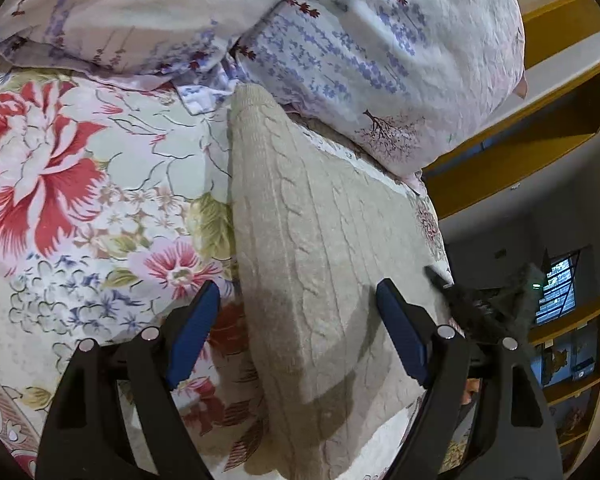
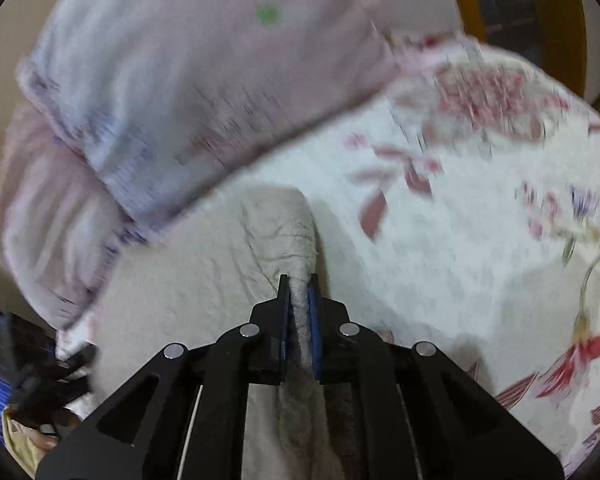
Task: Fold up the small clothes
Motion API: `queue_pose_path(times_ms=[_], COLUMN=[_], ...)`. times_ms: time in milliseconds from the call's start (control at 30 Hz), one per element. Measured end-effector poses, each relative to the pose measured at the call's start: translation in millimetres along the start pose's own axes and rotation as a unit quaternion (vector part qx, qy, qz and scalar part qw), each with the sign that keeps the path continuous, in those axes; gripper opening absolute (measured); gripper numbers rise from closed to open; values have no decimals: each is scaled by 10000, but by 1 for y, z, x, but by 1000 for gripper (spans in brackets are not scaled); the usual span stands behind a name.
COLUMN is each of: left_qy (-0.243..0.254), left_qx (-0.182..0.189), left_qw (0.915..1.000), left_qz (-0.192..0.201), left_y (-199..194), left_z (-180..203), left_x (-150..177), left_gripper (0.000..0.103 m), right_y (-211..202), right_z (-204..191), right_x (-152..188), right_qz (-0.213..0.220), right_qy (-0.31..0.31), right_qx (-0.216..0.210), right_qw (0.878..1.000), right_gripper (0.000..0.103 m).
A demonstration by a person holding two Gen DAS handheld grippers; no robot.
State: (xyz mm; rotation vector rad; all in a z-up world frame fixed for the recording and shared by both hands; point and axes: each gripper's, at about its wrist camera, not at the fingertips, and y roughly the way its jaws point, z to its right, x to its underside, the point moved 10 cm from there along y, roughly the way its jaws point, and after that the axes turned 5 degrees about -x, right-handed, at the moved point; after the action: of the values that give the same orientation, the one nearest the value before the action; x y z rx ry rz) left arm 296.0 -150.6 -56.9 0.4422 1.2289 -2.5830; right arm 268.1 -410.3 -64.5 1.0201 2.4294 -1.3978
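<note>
While the beige knit (image 1: 320,248) lies spread on the floral bedspread (image 1: 80,184), the left gripper (image 1: 298,300) hangs just above it with its jaws wide apart, nothing between them. The knit's long folded edge runs away from the blue pads (image 1: 196,328) toward the pillows (image 1: 380,52), and that edge sits between the two fingers, nearer the left one. Cable ribbing shows plainly on the fabric, and the gripper's shadow falls across its near end. Over on the right of this view a dark blurred shape shows past the knit's far side; what it is I cannot tell.

On the other side, the right gripper (image 2: 299,280) is clamped narrow on a bunched ridge of the knit (image 2: 288,236). The fabric is squeezed between both blue pads (image 2: 313,320) and runs back under the tool, with a rumpled hump rising just ahead of the tips. The rest of the knit lies flat to the left of the jaws, reaching toward the lilac pillows (image 2: 200,80). This view is smeared with blur, so the bedspread (image 2: 480,240) print reads only as red and pink streaks.
</note>
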Motion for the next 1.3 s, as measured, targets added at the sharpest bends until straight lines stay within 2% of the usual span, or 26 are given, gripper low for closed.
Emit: queue_pose_path(times_ms=[100, 167, 233, 333, 433, 500, 567, 767, 900, 1067, 1300], left_qy=[35, 42, 67, 103, 122, 144, 175, 245, 556, 1072, 1476], left_qx=[0, 26, 43, 39, 49, 35, 9, -37, -411, -1066, -1713], left_qw=[10000, 10000, 10000, 9999, 9999, 9999, 9998, 9996, 9972, 9876, 9729], left_qz=[-12, -24, 1, 37, 15, 7, 12, 98, 271, 430, 488], left_y=[4, 3, 3, -1, 1, 2, 2, -2, -4, 0, 7], left_z=[3, 4, 5, 4, 6, 7, 8, 9, 10, 13, 10], left_x=[-1, 0, -1, -1, 0, 1, 1, -2, -5, -8, -10], left_gripper=[80, 80, 80, 80, 81, 81, 82, 84, 84, 84, 84], right_y=[-3, -14, -32, -41, -30, -3, 0, -1, -6, -5, -4], right_z=[-3, -7, -18, -37, -50, -42, -41, -38, -41, -40, -39], right_x=[1, -3, -8, -8, 7, 24, 24, 22, 26, 27, 25], right_qz=[61, 215, 548, 688, 456, -41, 118, -50, -30, 7, 38], right_qy=[-156, -191, -380, -738, -1116, -1271, -1450, -1209, -1326, -1318, -1357], right_qx=[161, 205, 208, 32, 13, 342, 396, 175, 266, 238, 228], right_qw=[9997, 9994, 9976, 9949, 9927, 9913, 9886, 9925, 9908, 9910, 9905], right_gripper=[11, 20, 28, 28, 32, 33, 34, 34, 34, 34, 34])
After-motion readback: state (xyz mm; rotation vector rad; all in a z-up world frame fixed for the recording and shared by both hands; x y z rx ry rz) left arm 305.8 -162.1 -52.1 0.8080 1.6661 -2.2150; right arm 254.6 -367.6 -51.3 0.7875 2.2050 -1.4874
